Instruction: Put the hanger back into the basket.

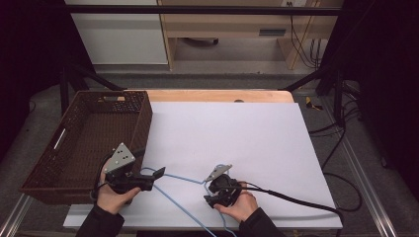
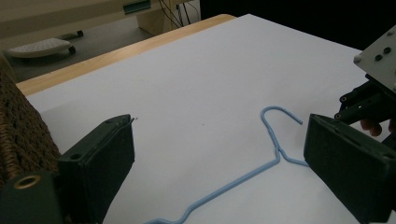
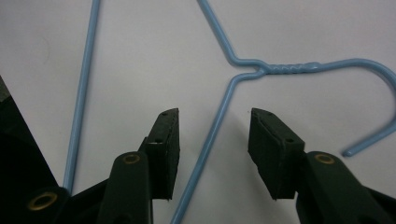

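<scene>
- Brown wicker basket stood at the table's left edge.
- Blue wire hanger lay flat between the right claw's spread, untouching jaws.
- Left claw was spread wide.

Smooth, glossy blue wire hanger, matt white sheet, rough brown wicker basket.

Hanger lower end beyond bottom edge

No legible text, label, brand, number or sign appears on any surface in the three views.
</scene>
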{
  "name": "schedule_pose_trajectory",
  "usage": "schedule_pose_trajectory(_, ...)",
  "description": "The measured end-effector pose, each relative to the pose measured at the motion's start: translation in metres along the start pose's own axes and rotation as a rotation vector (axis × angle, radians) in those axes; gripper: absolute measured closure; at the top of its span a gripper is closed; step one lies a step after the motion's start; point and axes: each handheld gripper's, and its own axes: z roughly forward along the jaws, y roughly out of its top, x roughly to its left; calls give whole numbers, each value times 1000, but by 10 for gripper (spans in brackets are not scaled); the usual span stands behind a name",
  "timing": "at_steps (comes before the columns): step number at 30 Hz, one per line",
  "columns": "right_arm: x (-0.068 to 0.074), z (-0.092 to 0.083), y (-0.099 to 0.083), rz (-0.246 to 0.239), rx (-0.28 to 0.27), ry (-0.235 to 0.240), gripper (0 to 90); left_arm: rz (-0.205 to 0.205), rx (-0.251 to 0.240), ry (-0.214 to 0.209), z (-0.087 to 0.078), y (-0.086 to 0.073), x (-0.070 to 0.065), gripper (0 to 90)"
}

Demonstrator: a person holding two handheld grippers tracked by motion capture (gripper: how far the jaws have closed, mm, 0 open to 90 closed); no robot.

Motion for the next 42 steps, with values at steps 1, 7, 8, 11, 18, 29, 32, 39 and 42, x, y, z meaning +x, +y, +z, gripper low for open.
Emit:
schedule_pose_trajectory(1, 0, 1, 0, -2, 0, 1, 563, 0, 2, -3, 1, 0, -1, 84)
schedule_pose_trajectory(7, 2, 8, -3, -20, 33, -1, 649, 14, 22, -13, 7, -2, -5, 85)
schedule_pose_trajectory(8, 2, 7, -3, -21, 30, -8, 656, 15, 24, -14, 8, -2, -6, 85)
schedule_pose_trajectory(11, 2, 7, -3, -17, 31, -16, 687, 17, 31, -19, 10, -2, -8, 85)
schedule_pose_trajectory(18, 2, 7, -3, -10, 33, -22, 756, 28, 49, -28, 16, -4, -11, 85)
schedule_pose_trajectory(29, 1, 7, -3, 36, 35, -15, 848, 35, 63, -37, 20, -5, -15, 85)
schedule_pose_trajectory(32, 1, 7, -2, 46, 36, -14, 852, 36, 66, -40, 21, -6, -16, 86)
schedule_pose_trajectory(39, -1, 7, -2, 51, 40, -13, 855, 39, 72, -42, 22, -6, -16, 86)
schedule_pose_trajectory(42, -1, 7, -2, 55, 42, -16, 857, 39, 72, -42, 22, -6, -16, 87)
